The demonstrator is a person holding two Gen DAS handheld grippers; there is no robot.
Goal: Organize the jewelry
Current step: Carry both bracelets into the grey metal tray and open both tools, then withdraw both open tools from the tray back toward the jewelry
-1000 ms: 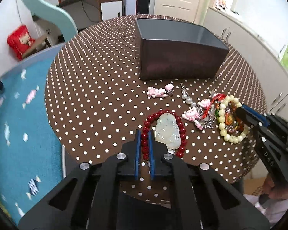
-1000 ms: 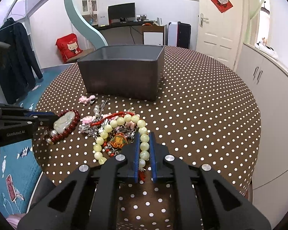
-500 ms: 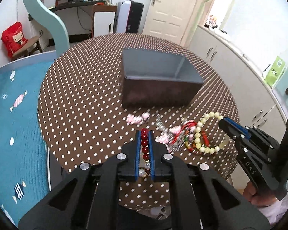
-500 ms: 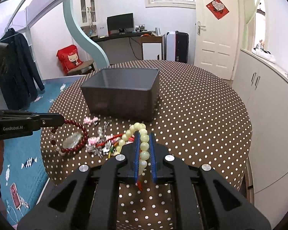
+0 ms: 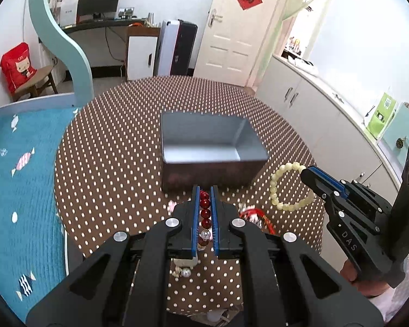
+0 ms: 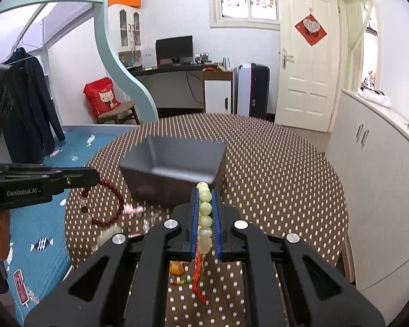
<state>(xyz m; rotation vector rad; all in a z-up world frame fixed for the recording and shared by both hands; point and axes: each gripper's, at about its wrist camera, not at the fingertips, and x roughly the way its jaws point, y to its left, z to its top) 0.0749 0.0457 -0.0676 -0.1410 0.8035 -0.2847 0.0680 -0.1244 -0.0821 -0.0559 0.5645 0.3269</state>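
Your left gripper (image 5: 204, 190) had its fingers pinching the red bead bracelet (image 5: 204, 212), and the loop hung down under them with a pale stone at the bottom. Your right gripper (image 6: 204, 190) had its fingers pinching the pale green bead bracelet (image 6: 204, 218), with a red tassel dangling below. Both bracelets were up off the counter (image 5: 109, 150).

The grey box (image 5: 210, 147) was the thing that mattered. It sat straight ahead of both sets of fingers, just past the tips and lower down, with its open top facing up. Its long side ran across, from left to right, in the left wrist view. Both hands looked about as near to it as each other, so I think either one could go first.

A few small charms (image 5: 255, 215) lay on the counter in front of the box, near your left fingers.

The counter was round, brown with white dots. Around it you had a blue rug (image 5: 19, 190), a white door (image 6: 305, 62), a desk with a screen (image 6: 174, 47) and white cupboards (image 6: 381, 163).
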